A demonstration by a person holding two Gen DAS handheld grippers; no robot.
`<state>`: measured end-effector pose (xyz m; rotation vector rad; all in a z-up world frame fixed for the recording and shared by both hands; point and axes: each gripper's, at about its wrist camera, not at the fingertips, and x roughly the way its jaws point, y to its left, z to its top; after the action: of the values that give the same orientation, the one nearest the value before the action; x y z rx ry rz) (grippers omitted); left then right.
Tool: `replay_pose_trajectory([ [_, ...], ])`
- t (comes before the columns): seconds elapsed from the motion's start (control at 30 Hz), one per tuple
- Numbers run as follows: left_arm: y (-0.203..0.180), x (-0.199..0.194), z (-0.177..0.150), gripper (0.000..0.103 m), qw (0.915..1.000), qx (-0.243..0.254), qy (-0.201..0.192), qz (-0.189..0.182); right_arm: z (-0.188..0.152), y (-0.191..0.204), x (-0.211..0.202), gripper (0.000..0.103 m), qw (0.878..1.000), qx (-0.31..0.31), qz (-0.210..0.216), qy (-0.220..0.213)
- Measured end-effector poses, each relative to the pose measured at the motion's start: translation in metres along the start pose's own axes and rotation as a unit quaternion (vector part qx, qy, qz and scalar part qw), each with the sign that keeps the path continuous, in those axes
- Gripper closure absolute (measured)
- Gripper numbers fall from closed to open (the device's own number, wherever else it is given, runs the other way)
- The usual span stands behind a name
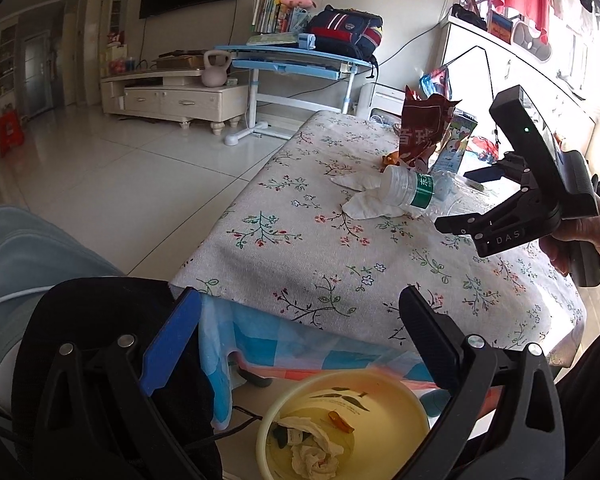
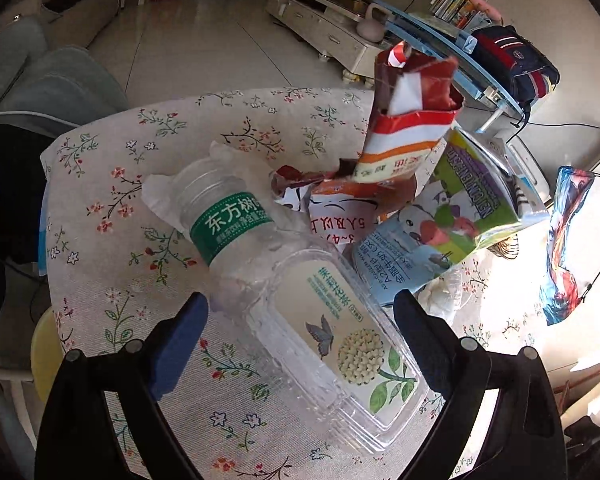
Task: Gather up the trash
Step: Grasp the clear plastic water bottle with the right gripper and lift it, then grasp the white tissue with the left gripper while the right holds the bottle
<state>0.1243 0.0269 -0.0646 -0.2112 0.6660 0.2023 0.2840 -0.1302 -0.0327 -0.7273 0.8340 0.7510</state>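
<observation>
On the floral tablecloth point(image 1: 300, 248) lies a clear plastic bottle point(image 2: 228, 220) with a green label, resting on a crumpled white tissue point(image 1: 364, 204). A clear clamshell box point(image 2: 340, 340) with a flower label lies against it. Behind them stand a torn red snack bag point(image 2: 412, 120) and a milk carton point(image 2: 452, 216). My right gripper point(image 2: 300, 336) is open, tilted down, its fingers straddling the box without pressing on it. My left gripper point(image 1: 300, 320) is open and holds nothing, hanging at the table's near edge above a yellow bin point(image 1: 284, 400) holding tissues and scraps.
A hand point(image 1: 580, 240) holds the right gripper point(image 1: 460, 198) over the table's right side. A colourful packet point(image 2: 568, 240) lies at the far right. A jeans-clad leg point(image 1: 28, 248) is at the left. Blue desk point(image 1: 292, 60) and TV cabinet point(image 1: 172, 96) stand beyond the tiled floor.
</observation>
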Motion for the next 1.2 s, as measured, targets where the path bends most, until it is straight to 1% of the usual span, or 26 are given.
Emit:
replay_pose_trajectory([
  [0.07,-0.001,0.001,0.000,0.007,1.0000,0.000,0.001,0.000,-0.016,0.005,-0.010,0.022,1.000,0.020,0.000,0.008],
  [0.17,-0.003,0.002,0.000,0.007,1.0000,0.003,0.002,0.001,-0.042,0.009,-0.025,0.030,0.997,0.072,0.013,0.015],
  [0.23,-0.005,0.002,0.000,0.007,1.0000,0.008,0.002,0.000,-0.060,0.010,-0.034,0.034,0.993,0.112,0.013,0.015],
  [0.27,-0.006,0.001,0.001,0.007,0.9999,0.010,0.000,-0.002,-0.069,0.009,-0.037,0.039,0.990,0.139,0.018,0.013],
  [0.3,-0.007,0.000,0.002,0.007,0.9999,0.012,-0.003,-0.005,-0.079,0.007,-0.040,0.047,0.984,0.174,0.024,0.012],
  [0.33,-0.009,-0.001,0.004,0.007,0.9998,0.013,-0.008,-0.009,-0.087,0.003,-0.042,0.048,0.977,0.212,0.025,0.009],
  [0.4,-0.013,0.001,0.010,0.007,0.9995,0.019,-0.017,-0.020,-0.106,-0.006,-0.046,0.048,0.958,0.286,0.040,-0.002],
  [0.47,-0.020,0.009,0.020,0.007,0.9987,0.036,-0.013,-0.033,-0.112,-0.013,-0.047,0.048,0.944,0.326,0.044,-0.005],
  [0.5,-0.025,0.014,0.026,0.007,0.9983,0.046,-0.014,-0.033,-0.113,-0.015,-0.046,0.048,0.941,0.336,0.042,-0.006],
  [0.57,-0.035,0.025,0.039,0.007,0.9965,0.069,-0.017,-0.044,-0.114,-0.015,-0.046,0.048,0.939,0.342,0.039,-0.009],
  [0.67,-0.052,0.046,0.060,0.007,0.9931,0.103,-0.028,-0.047,-0.110,-0.013,-0.043,0.047,0.939,0.343,0.032,-0.012],
  [0.73,-0.061,0.065,0.072,0.007,0.9911,0.119,-0.020,-0.056,-0.108,-0.014,-0.040,0.047,0.938,0.345,0.031,-0.012],
  [0.8,-0.069,0.087,0.083,0.007,0.9882,0.138,0.001,-0.066,-0.109,-0.019,-0.036,0.047,0.937,0.348,0.030,-0.009],
  [0.87,-0.076,0.107,0.091,0.007,0.9863,0.151,0.015,-0.064,-0.108,-0.018,-0.036,0.047,0.938,0.347,0.026,-0.009],
  [0.97,-0.084,0.131,0.103,0.007,0.9835,0.161,0.038,-0.073,-0.109,-0.017,-0.037,0.046,0.937,0.348,0.022,-0.010],
  [1.07,-0.095,0.154,0.109,0.007,0.9772,0.185,0.070,-0.078,-0.107,-0.018,-0.035,0.046,0.938,0.347,0.020,-0.009],
  [1.13,-0.100,0.169,0.109,0.007,0.9704,0.193,0.113,-0.091,-0.105,-0.017,-0.034,0.046,0.939,0.344,0.017,-0.006],
  [1.17,-0.101,0.172,0.108,0.009,0.9680,0.195,0.124,-0.097,-0.104,-0.017,-0.034,0.046,0.940,0.342,0.016,-0.005],
  [1.2,-0.103,0.173,0.107,0.019,0.9668,0.199,0.127,-0.098,-0.103,-0.017,-0.033,0.046,0.940,0.340,0.015,-0.004],
])
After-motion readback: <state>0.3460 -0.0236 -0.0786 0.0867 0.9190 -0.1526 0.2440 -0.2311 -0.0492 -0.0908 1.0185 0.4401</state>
